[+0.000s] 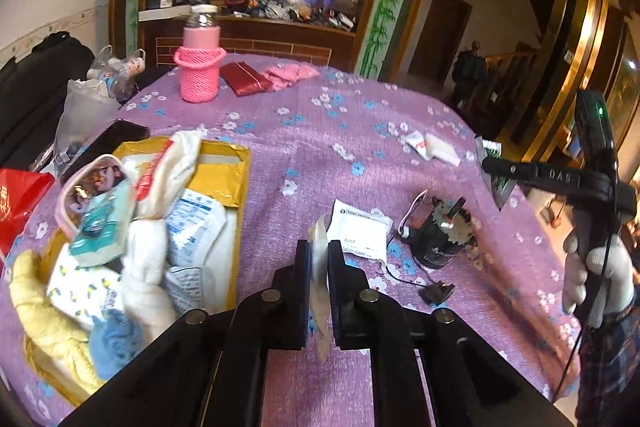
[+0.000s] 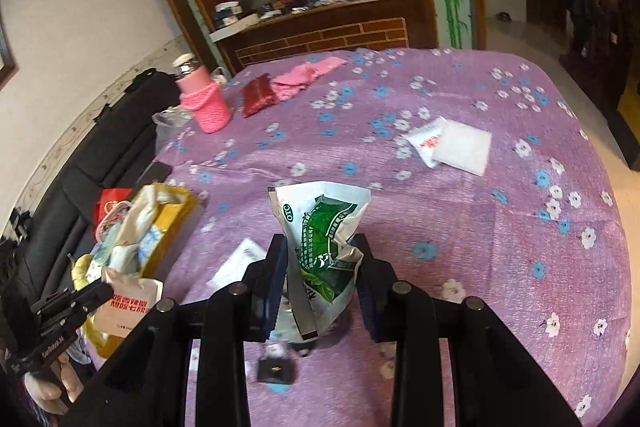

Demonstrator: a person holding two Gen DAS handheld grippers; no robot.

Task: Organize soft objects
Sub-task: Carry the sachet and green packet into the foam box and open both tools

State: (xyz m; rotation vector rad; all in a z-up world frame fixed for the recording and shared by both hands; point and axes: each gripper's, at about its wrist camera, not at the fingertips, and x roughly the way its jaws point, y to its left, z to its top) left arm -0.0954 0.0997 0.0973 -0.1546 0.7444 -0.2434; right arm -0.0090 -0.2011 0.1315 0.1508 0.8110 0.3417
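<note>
Left wrist view: left gripper (image 1: 319,259) clenched on a thin pale packet (image 1: 320,279), held edge-on above the purple flowered cloth (image 1: 320,147). Heaped soft goods in the yellow box (image 1: 224,171) at left. White sachet (image 1: 360,227) and black cylinder (image 1: 440,239) lying just ahead.

Right wrist view: right gripper (image 2: 320,267) grasping a green-and-white pouch (image 2: 324,239), crumpled, raised over the cloth. Two white pads (image 2: 452,143) lying well beyond.
</note>
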